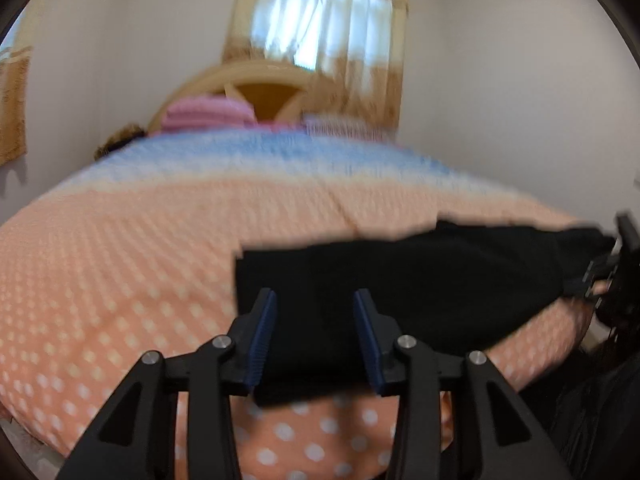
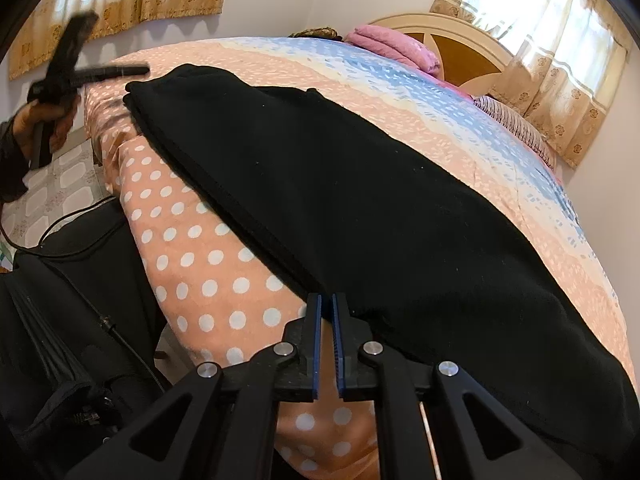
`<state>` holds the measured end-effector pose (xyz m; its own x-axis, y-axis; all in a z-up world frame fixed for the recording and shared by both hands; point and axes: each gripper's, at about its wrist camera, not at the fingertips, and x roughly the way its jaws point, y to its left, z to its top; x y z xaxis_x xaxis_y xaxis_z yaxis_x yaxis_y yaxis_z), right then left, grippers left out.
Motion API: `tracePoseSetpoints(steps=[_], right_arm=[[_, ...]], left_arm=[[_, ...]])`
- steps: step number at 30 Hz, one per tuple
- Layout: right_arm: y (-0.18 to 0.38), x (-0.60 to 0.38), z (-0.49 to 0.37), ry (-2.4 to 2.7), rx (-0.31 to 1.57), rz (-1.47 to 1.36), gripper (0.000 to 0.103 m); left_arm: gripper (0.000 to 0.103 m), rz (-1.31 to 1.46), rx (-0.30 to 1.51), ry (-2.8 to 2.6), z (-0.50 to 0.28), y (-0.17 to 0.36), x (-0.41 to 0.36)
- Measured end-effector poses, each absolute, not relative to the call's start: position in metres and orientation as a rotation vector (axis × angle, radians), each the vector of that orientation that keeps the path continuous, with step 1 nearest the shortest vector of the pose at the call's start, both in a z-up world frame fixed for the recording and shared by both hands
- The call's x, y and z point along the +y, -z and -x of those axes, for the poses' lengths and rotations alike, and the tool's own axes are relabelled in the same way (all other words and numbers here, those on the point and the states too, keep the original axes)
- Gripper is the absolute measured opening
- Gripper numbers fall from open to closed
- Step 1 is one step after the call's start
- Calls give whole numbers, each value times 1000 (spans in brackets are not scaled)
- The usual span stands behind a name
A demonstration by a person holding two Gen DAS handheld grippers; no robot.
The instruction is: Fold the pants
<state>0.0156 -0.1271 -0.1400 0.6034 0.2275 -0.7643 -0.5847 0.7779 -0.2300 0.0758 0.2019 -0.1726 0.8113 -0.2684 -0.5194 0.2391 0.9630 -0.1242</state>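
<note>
One pair of black pants (image 2: 340,184) lay on the dotted bedspread (image 1: 120,264). Your left gripper (image 1: 315,300) was spread over one end. Your right gripper (image 2: 326,300), jaws nearly together, sat at the other end; I couldn't tell if it pinched fabric.

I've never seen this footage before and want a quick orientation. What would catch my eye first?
The black pants stand out, laid along the near edge of a bed with a peach polka-dot bedspread. The right gripper sits nearly shut at the pants' near edge, though a grip cannot be confirmed; the left gripper is open over the other end. Behind are pink pillows and a curtained window.
</note>
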Motion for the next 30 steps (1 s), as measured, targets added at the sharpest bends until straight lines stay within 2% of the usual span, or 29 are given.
tracePoseSetpoints(steps=[1, 6, 8, 9, 10, 12, 14, 16, 25, 28, 30], right_arm=[[140, -129, -15, -493, 795, 486, 6], [141, -141, -18, -474, 813, 447, 8], [138, -145, -19, -468, 813, 426, 27], [136, -148, -18, -463, 814, 409, 53], [135, -150, -17, -462, 810, 393, 63], [128, -159, -15, -462, 799, 346, 63], [124, -167, -14, -445, 793, 317, 63], [118, -179, -13, -420, 782, 280, 63], [64, -310, 6, -93, 661, -14, 63], [48, -373, 25, 67, 615, -196, 57], [46, -413, 37, 143, 614, -351, 57]], left_arm=[[42, 54, 606, 270, -78, 181, 198], [45, 35, 561, 270, -66, 186, 195], [45, 71, 568, 278, -65, 181, 200], [45, 90, 570, 282, -64, 178, 202], [45, 100, 567, 285, -62, 174, 202], [45, 101, 538, 286, -58, 161, 197], [59, 91, 509, 291, -57, 150, 189], [64, 85, 484, 312, -59, 139, 178], [64, -57, 498, 523, -79, 118, 88], [64, -100, 508, 604, -82, 115, 56], [64, -130, 519, 664, -81, 115, 34]])
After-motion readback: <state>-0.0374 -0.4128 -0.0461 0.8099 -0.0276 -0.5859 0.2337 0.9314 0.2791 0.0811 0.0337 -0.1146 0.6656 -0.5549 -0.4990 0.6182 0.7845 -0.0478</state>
